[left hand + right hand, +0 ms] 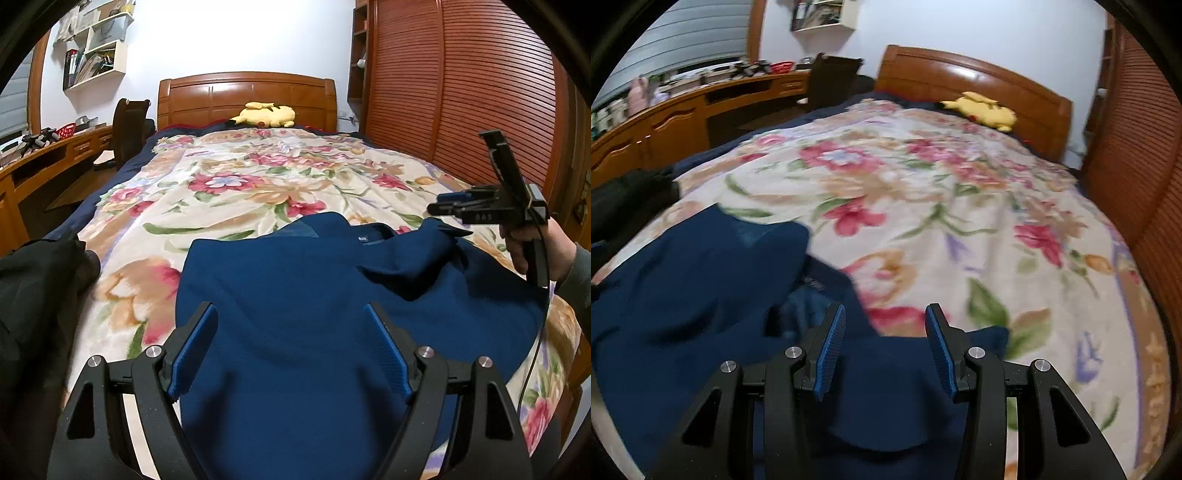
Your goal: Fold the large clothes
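Note:
A dark blue garment (295,295) lies spread on the floral blanket (240,192) at the near end of the bed, collar toward the headboard. Its right shoulder part (424,254) is folded inward over the body. My left gripper (290,306) hovers over the garment's middle, wide open and holding nothing. My right gripper (436,208), held by a hand (528,251), floats above the folded right shoulder. In the right wrist view, the right gripper (885,308) stands open over the garment's (701,277) edge, its pads free of the cloth.
A black garment (33,295) lies bunched at the bed's left edge. A yellow plush toy (267,115) rests by the wooden headboard. A slatted wardrobe (461,92) runs along the right. A desk (55,155) and chair (129,125) stand on the left.

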`<state>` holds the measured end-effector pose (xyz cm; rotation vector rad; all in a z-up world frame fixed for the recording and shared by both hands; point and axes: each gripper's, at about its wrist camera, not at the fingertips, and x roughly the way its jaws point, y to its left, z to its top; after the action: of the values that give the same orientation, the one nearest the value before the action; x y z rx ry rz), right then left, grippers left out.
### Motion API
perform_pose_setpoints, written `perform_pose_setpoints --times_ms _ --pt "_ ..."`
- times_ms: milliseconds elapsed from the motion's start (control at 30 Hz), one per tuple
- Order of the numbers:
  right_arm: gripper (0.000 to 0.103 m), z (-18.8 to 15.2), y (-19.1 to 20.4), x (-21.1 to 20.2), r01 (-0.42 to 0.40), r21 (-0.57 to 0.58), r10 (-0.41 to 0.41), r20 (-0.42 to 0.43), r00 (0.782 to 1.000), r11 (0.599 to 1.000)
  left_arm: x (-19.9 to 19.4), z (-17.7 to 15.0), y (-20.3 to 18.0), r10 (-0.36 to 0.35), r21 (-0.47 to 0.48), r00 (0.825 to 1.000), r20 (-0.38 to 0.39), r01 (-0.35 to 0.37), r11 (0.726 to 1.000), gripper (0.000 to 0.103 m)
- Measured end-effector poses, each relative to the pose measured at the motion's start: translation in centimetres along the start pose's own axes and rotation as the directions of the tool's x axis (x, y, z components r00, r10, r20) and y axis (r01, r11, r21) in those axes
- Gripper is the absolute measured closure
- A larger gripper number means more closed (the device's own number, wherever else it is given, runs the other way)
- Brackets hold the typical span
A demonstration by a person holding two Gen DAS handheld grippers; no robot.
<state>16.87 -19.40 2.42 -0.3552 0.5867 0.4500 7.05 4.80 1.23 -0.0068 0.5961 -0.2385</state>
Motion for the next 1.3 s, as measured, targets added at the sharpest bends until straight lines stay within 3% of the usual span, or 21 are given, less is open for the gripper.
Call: perform_pose_setpoints --times_ms 167,400,633,767,1000,1067,1133,1300 --pt "0.056 0.4 2.0 2.0 -0.087 -0.039 0.085 -0.054 0.995 0.995 0.2 -0.3 -0.5 0.008 0.016 1.0 -0.008 -0.007 1.0 0.022" --pt "0.056 1.5 3.9 4.6 -0.194 -0.046 0.185 -0.16 0.97 0.98 0.4 -0.4 -0.4 0.009 0.021 1.0 -0.019 -0.009 1.0 0.022" --pt "0.056 2.9 3.3 2.5 -0.109 -0.017 0.108 -0.042 0.993 0.994 0.4 -0.4 -0.3 0.006 0.017 1.0 -0.017 -0.006 1.0 0.022" --pt "0.056 2.8 4.0 2.3 -0.144 -0.024 0.143 -0.024 0.989 0.989 0.4 -0.4 -0.3 0.005 0.018 1.0 -0.017 -0.005 1.0 0.022" --pt "0.057 0.9 6.3 6.8 -0.185 -0.104 0.158 -0.229 0.96 0.977 0.4 -0.4 -0.5 0.003 0.02 1.0 -0.021 -0.003 1.0 0.022" --pt "0.087 0.9 7.1 7.9 -0.172 -0.156 0.127 -0.261 0.957 0.973 0.5 -0.4 -0.6 0.004 0.022 1.0 -0.023 -0.004 1.0 0.022" --pt "0.093 1.9 7.5 8.3 -0.135 -0.196 0.089 -0.226 0.97 0.971 0.5 -0.4 -0.6 0.004 0.022 1.0 -0.024 -0.003 1.0 0.022" --pt "0.095 6.3 7.3 7.9 0.013 -0.177 -0.018 -0.025 1.0 0.984 0.8 -0.5 -0.6 0.009 0.015 0.999 -0.034 -0.008 1.0 0.022"
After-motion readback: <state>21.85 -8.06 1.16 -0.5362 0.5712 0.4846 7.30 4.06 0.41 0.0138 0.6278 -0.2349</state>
